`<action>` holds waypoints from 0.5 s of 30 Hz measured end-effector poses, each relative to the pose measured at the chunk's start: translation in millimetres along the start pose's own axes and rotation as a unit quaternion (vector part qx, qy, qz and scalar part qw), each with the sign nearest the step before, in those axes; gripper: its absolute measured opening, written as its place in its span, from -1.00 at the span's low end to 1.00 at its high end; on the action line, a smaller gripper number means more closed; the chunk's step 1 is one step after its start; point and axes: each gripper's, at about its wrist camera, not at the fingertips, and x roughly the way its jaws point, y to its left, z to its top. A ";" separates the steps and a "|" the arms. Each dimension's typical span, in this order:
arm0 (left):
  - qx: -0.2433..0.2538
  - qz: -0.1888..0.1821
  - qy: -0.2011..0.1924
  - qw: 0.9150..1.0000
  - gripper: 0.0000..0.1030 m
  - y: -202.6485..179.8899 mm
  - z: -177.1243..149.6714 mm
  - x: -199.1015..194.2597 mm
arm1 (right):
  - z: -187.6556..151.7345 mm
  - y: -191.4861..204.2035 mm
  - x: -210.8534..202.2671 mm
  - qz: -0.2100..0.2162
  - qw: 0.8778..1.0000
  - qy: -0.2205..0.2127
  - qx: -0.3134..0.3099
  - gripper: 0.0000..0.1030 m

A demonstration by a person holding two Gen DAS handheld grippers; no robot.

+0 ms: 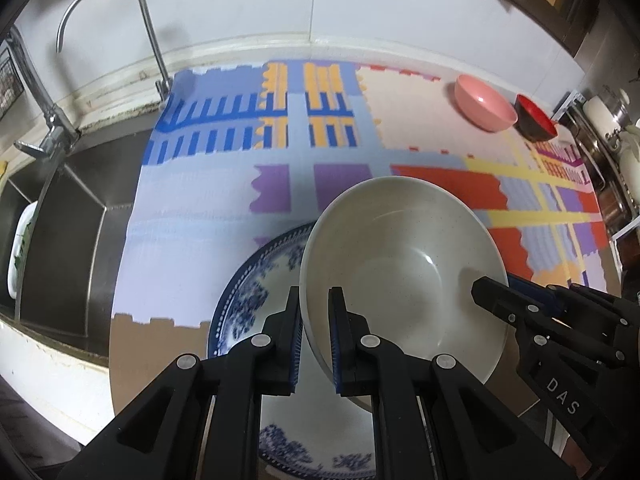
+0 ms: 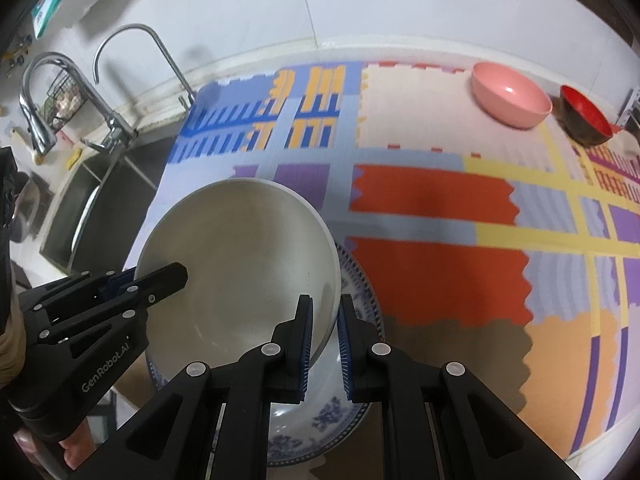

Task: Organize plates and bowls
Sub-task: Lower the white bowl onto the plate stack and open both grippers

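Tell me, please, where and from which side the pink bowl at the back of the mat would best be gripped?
Probably by the rim. The pink bowl stands upright and open, with a thin rim that two fingers can straddle, one inside and one outside. Its near-left edge looks best: the red and black bowl crowds its right side, while the mat to its left is bare.

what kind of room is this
Most likely a home kitchen: a steel sink with a tap sits beside a counter with a patterned mat, and bowls and a plate are out.
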 end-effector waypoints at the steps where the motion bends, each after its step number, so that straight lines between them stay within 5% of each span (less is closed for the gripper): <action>1: 0.001 0.000 0.003 1.000 -0.76 1.7 -2.6 1.1 | -1.0 1.1 2.2 0.001 1.000 0.004 0.000 -0.73; 15: -0.011 0.001 0.028 1.000 -0.76 16.6 -19.2 10.5 | -10.6 13.3 18.6 0.006 0.999 0.040 -0.005 -0.72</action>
